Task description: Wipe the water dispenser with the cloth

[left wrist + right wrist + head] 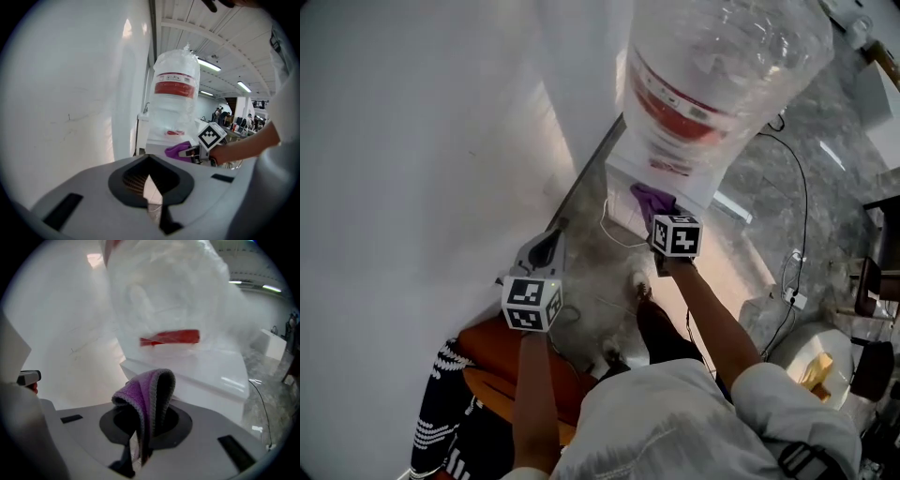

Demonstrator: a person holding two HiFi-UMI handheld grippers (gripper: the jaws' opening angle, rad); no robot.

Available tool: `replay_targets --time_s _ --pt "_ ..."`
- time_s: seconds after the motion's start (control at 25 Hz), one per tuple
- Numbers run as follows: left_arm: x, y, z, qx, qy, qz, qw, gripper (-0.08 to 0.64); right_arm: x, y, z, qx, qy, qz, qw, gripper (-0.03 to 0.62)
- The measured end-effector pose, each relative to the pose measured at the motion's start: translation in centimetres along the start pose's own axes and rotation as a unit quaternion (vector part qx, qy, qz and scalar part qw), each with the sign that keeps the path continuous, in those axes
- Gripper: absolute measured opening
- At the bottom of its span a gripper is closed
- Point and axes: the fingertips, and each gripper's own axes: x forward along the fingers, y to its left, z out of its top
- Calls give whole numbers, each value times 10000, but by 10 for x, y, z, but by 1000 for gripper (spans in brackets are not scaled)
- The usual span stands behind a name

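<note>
The white water dispenser [670, 173] is seen standing against a white wall [412, 141] on a grey marbled floor [769, 187]. It is topped by a large clear plastic bottle with a red label band [722, 66].

A folded purple cloth with a grey edge [145, 394] is pinched between the jaws of the right gripper [140, 446], which are pressed together on its lower part, so that the fold stands up above them. The cloth [650, 199] is held just in front of the dispenser's upper front edge, below the bottle; whether it touches the white surface cannot be told.

The left gripper [152, 197] is held lower and further back, near the wall and well apart from the dispenser [159, 140]. Its jaws are brought together, and nothing is held between them. In the left gripper view, the right gripper [192, 151] and the cloth [177, 150] are seen ahead, beside the dispenser's front.
</note>
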Motion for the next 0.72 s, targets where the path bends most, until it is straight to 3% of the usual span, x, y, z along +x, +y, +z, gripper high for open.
replay_targets --time_s 0.12,0.28,0.4,0.56,0.72 --pt "-3 -13 6 121 -119 -126 9998 9 -22 -27 -10 317 -66 -185 9993 55" --pt "-6 -32 9 265 -182 -336 9989 9 -51 -60 -27 163 -75 -601 9980 55" --pt "-3 -41 10 369 -165 -496 9979 9 -67 -83 -43 336 -33 -800 9962 55" --pt "-5 -51 12 430 -170 -556 9974 9 -87 -102 -63 304 85 -946 9950 54" --pt "-9 -60 9 427 -181 -591 9972 9 -107 -97 -73 150 49 -841 9963 54"
